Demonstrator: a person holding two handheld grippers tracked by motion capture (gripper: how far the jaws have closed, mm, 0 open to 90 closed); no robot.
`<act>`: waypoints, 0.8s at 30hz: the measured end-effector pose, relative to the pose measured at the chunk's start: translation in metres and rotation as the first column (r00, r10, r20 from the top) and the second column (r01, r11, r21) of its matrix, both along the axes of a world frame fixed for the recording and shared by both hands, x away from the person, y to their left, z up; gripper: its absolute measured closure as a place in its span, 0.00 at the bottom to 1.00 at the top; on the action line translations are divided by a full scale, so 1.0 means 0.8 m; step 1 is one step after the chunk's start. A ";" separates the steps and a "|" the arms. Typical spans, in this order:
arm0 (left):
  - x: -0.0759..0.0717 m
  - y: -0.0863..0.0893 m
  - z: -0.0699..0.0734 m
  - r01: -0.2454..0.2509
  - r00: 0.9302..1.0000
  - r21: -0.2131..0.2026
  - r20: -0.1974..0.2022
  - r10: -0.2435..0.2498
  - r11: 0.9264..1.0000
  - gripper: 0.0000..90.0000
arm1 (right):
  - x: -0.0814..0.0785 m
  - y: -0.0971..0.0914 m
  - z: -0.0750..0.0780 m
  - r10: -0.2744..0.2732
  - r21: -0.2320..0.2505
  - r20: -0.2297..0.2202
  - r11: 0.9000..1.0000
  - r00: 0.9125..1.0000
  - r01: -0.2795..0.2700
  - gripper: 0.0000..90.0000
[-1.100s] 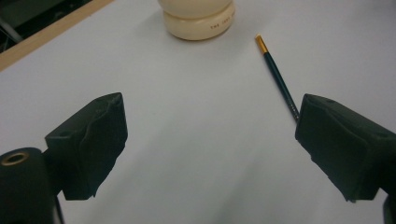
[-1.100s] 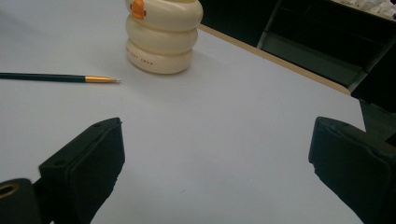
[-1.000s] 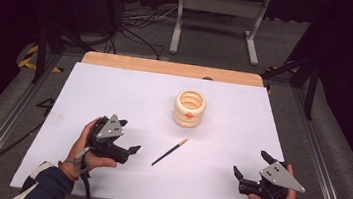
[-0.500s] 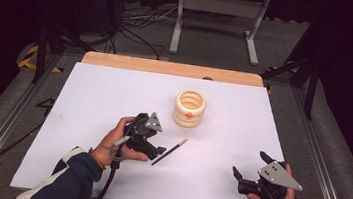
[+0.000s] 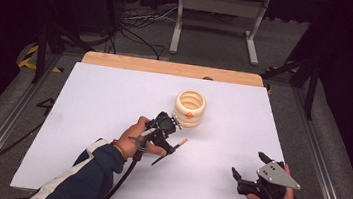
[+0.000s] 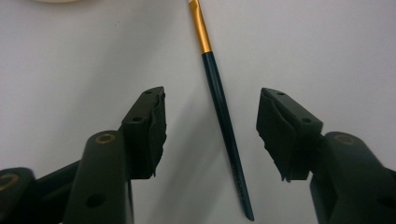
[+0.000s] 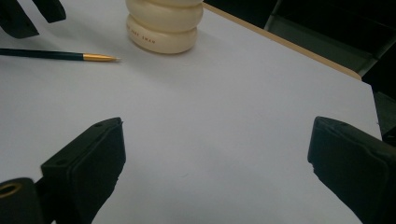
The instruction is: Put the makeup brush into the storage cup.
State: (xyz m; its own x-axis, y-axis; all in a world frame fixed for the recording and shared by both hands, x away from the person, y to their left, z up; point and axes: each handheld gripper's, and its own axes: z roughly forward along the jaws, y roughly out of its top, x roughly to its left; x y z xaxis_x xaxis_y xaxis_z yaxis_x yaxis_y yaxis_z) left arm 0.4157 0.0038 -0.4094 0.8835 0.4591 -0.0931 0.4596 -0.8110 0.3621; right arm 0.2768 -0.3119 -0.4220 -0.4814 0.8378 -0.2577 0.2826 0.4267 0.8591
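Jaws of the left gripper (image 6: 211, 135) straddle a thin dark brush (image 6: 223, 116) with a gold ferrule, lying flat on the white table (image 5: 86, 119). They have just been closing, but the pads still stand clear of the handle on both sides. Just beyond the brush stands a cream ribbed holder (image 5: 189, 108). At the table's near right corner, the right gripper (image 7: 215, 154) hangs wide open, holding nothing.

Left gripper (image 5: 172, 139) reaching forward, fingers (image 6: 149, 121) half-spread, just been closing, right gripper (image 5: 249, 175) parked, fingers wide
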 end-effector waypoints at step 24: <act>0.004 -0.025 -0.019 0.039 0.997 0.093 0.055 -0.044 0.995 0.92 | 0.000 0.004 0.000 0.012 -0.018 0.004 1.000 1.000 -0.011 0.05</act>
